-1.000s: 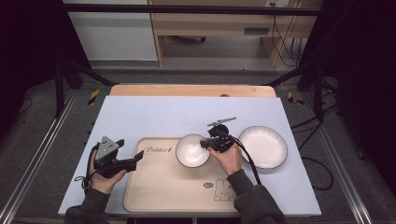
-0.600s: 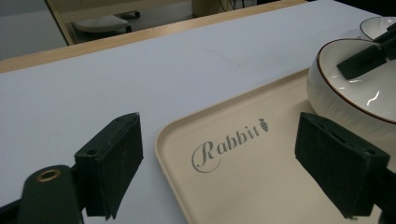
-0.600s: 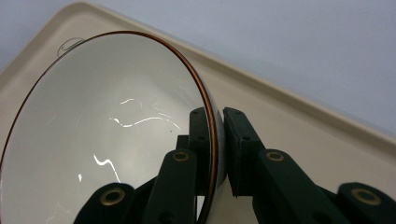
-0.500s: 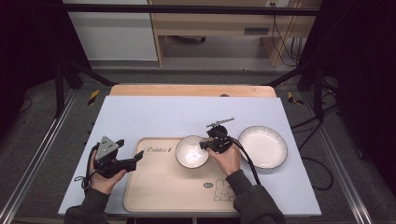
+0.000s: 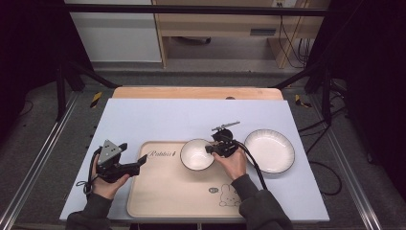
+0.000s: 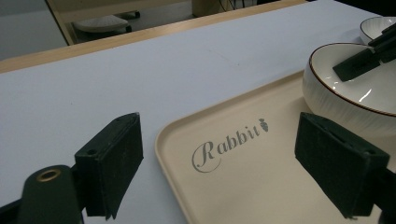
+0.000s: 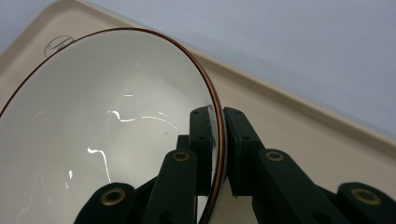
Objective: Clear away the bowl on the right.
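Observation:
A white bowl (image 5: pixel 196 154) with a dark rim sits at the back edge of the beige tray (image 5: pixel 163 191). My right gripper (image 5: pixel 214 149) is shut on the bowl's right rim; in the right gripper view the rim (image 7: pixel 215 126) is pinched between the two jaws of that gripper (image 7: pixel 217 149). My left gripper (image 5: pixel 140 162) rests at the tray's left edge, open and empty. In the left gripper view its wide-apart jaws (image 6: pixel 233 168) frame the tray's "Rabbit" lettering (image 6: pixel 229 142), with the bowl (image 6: pixel 359 93) at the right.
A white plate (image 5: pixel 269 150) with a dark rim lies on the pale blue tabletop (image 5: pixel 158 120) to the right of the tray. A wooden strip (image 5: pixel 196 92) runs along the table's far edge. Cables trail from both grippers.
The right gripper has carried the bowl slightly left and toward the person, further over the tray. The left gripper has stayed where it was.

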`<state>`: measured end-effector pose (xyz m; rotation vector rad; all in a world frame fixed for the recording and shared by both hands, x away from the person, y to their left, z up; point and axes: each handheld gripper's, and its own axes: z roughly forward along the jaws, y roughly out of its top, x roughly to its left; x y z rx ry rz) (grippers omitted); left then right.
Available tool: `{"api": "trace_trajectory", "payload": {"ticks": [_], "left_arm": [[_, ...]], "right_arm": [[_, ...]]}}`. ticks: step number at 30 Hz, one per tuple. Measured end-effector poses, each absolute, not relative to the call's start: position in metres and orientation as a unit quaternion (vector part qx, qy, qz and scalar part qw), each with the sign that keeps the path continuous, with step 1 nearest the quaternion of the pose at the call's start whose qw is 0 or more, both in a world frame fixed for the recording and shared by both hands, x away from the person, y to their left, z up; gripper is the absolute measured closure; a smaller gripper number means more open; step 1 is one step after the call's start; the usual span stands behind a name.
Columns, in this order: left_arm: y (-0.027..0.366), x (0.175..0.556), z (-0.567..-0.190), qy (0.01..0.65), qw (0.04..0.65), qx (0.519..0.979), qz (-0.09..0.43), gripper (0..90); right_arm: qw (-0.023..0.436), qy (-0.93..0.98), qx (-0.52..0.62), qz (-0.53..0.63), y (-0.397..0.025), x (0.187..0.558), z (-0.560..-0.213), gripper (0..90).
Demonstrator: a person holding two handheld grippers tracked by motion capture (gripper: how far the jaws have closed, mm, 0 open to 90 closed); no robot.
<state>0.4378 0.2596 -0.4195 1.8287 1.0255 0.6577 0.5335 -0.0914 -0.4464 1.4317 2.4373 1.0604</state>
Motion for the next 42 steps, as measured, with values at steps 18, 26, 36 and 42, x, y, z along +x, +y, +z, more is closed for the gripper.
{"api": "trace_trajectory", "payload": {"ticks": [18, 26, 36, 42], "left_arm": [[0.259, 0.437, -0.419, 0.415, 0.456, 0.742, 0.266, 14.8], [0.260, 0.437, -0.419, 0.414, 0.455, 0.742, 0.266, 14.8], [0.261, 0.436, -0.417, 0.414, 0.456, 0.741, 0.267, 14.8], [0.260, 0.436, -0.417, 0.415, 0.458, 0.739, 0.267, 14.8]], "right_arm": [[0.084, 0.807, 0.464, 0.355, -0.092, 0.531, -0.443, 70.9], [0.128, 0.799, 0.448, 0.380, -0.095, 0.528, -0.434, 46.5], [0.158, 0.779, 0.432, 0.425, -0.100, 0.517, -0.418, 23.1], [0.183, 0.772, 0.416, 0.444, -0.103, 0.507, -0.407, 18.0]]}}
